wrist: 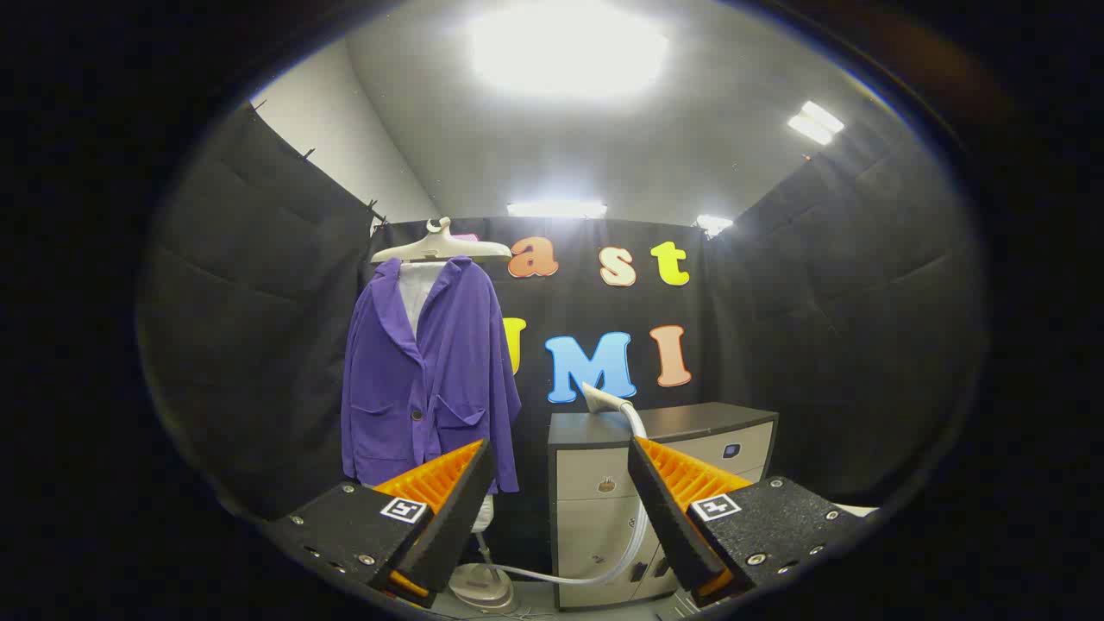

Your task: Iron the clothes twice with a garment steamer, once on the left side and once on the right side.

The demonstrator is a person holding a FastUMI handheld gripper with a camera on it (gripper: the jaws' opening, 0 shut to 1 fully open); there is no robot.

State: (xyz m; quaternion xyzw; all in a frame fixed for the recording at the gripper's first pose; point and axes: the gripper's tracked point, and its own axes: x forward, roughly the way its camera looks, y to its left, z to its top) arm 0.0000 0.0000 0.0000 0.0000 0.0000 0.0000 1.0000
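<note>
— Purple jacket [429, 379], soft, draped from pale hanger [442, 248], beyond left finger; steamer head [601, 399] atop grey cabinet [660, 424], ribbed hose [634, 526] curving down.
— Hand-held gripper [561, 509]?
— Spread wide, gripping nothing

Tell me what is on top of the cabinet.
The steamer head lies on the cabinet, its hose dropping down the front. The open gripper holds nothing; one finger covers part of the cabinet front.
</note>
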